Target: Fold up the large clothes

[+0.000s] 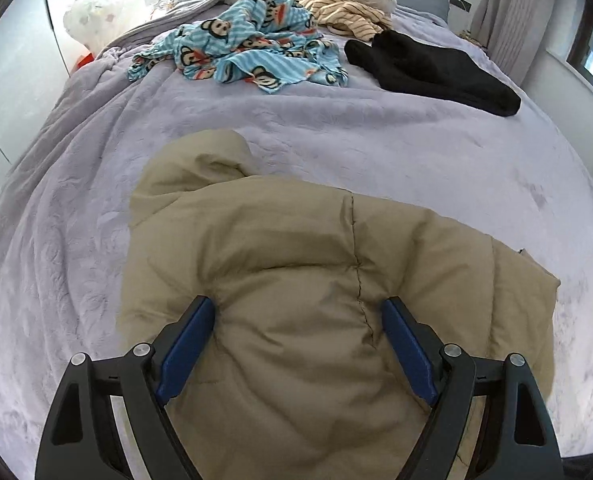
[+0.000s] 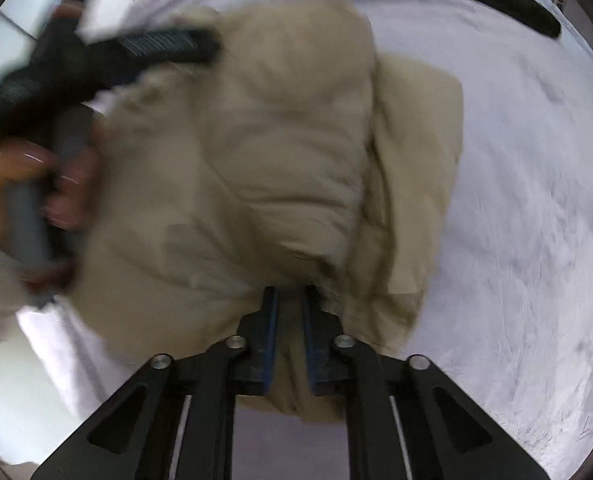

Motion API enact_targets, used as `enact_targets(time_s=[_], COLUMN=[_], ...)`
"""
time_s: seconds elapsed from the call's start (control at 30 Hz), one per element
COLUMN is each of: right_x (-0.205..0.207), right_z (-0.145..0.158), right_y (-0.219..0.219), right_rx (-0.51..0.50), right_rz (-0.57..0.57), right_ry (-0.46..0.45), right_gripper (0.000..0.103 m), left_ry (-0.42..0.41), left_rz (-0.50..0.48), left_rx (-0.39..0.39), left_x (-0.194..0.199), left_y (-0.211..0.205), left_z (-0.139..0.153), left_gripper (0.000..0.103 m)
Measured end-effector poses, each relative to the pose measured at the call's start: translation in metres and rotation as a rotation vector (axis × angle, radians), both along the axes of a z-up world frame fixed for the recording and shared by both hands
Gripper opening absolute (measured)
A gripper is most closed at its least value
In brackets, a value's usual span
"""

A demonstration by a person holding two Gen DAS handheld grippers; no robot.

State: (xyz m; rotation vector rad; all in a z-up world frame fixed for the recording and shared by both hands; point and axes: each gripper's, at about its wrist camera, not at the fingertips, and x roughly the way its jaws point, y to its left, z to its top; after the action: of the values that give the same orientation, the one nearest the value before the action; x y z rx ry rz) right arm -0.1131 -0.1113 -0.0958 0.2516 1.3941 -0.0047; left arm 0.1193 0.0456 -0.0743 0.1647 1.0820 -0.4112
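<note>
left gripper (image 1: 298,312): jaws wide, holding nothing, over puffy quilted tan jacket (image 1: 296,264) | right gripper (image 2: 289,300): pinched shut on jacket's creased edge | plush lavender blanket (image 1: 76,240) beneath

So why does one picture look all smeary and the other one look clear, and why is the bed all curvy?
The right wrist view is smeared by motion: the tan jacket and the person's hand look streaky, while the right gripper stays fairly sharp. The left wrist view is crisp, down to the monkey-print cloth. Both views use a fisheye lens, which bends the lilac bedspread round towards dark corners.
</note>
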Motion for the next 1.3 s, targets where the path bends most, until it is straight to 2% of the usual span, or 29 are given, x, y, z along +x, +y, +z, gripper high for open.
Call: enact_targets(time_s=[0.1,0.2,0.53,0.8,0.83,1.03,1.17,1.2,1.23,1.3], right_x=[-0.009,-0.01,-0.006,-0.031,-0.035,-0.049,-0.057,-0.059,-0.06,-0.059], right_z=[-0.013,-0.015,-0.011,0.017,0.019,0.033,0.05,0.053,0.056,0.062], right_y=[-0.017,-0.019,-0.019,-0.021,-0.02,-0.019,-0.014,-0.014,-0.013,-0.011], right_rx=[0.031,0.04,0.029,0.058,0.062,0.087,0.083,0.081,0.081,0.074], right_rz=[-0.063,-0.082,-0.114,-0.166,-0.174,-0.206,-0.209,-0.213,-0.214,-0.212], right_ry=[0.019,0.023,0.022,0.018,0.016,0.018,0.012,0.012,0.009,-0.007], right_gripper=[0.006,0.006,0.006,0.007,0.01,0.011,0.011,0.011,0.011,0.011], left_ry=[-0.013,0.0,0.053,0.124,0.128,0.138,0.115,0.11,0.107,0.09], left_rz=[-0.022,-0.027,0.018,0.051,0.055,0.077,0.093,0.101,0.108,0.125], left_rx=[0.022,0.02,0.032,0.004,0.004,0.017,0.02,0.021,0.018,0.008], left_x=[-0.004,-0.009,-0.049,-0.094,-0.099,-0.121,-0.138,-0.14,-0.143,-0.15], left_y=[-0.004,0.003,0.059,0.098,0.101,0.116,0.126,0.128,0.131,0.137], left_z=[0.003,0.012,0.041,0.052,0.053,0.065,0.078,0.081,0.083,0.089], left_gripper=[0.086,0.086,0.086,0.086,0.086,0.086,0.086,0.089,0.097,0.102])
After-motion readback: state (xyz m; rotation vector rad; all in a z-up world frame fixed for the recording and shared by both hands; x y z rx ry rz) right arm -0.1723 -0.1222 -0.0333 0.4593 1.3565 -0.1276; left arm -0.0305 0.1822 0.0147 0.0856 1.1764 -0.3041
